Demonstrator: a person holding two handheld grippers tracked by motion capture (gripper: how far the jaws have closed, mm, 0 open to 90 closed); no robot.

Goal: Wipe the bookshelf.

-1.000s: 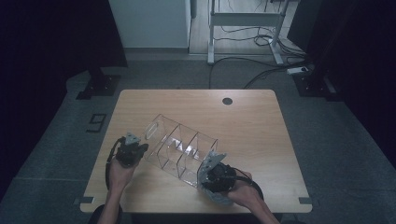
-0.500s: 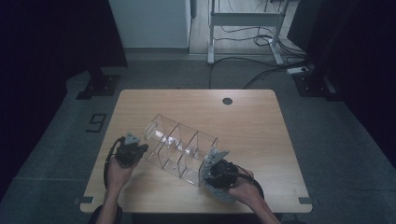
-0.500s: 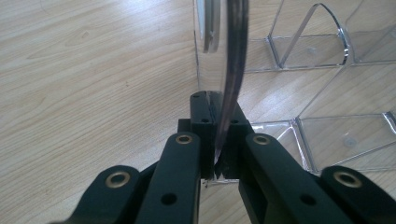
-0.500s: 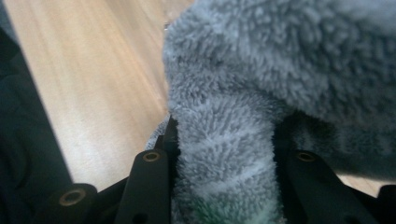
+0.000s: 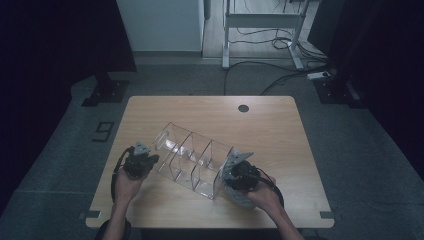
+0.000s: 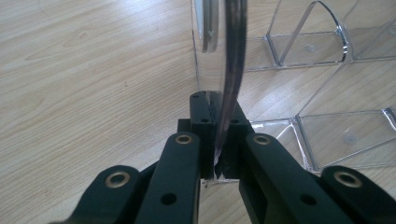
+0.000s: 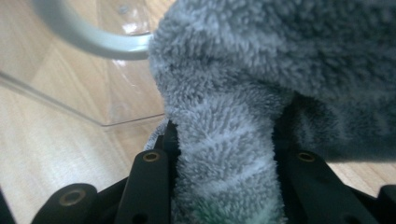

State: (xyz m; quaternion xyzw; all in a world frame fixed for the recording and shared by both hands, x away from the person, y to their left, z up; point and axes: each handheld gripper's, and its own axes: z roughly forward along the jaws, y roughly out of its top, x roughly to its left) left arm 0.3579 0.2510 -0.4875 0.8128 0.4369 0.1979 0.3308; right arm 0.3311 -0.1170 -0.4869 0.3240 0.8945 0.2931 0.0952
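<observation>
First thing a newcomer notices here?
The clear acrylic divided organizer lying askew mid-table. The left hand-held gripper is clamped on its end wall; the right hand-held gripper grips a fluffy grey cloth against its other end.

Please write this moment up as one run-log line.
left gripper: shut on clear organizer wall | right gripper: shut on grey cloth at organizer end

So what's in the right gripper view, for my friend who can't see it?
A fluffy grey cloth is pinched between the two black jaws of the right claw. It bunches up big at the top and presses against the edge of a clear plastic organizer. Light wooden table lies underneath.
</observation>
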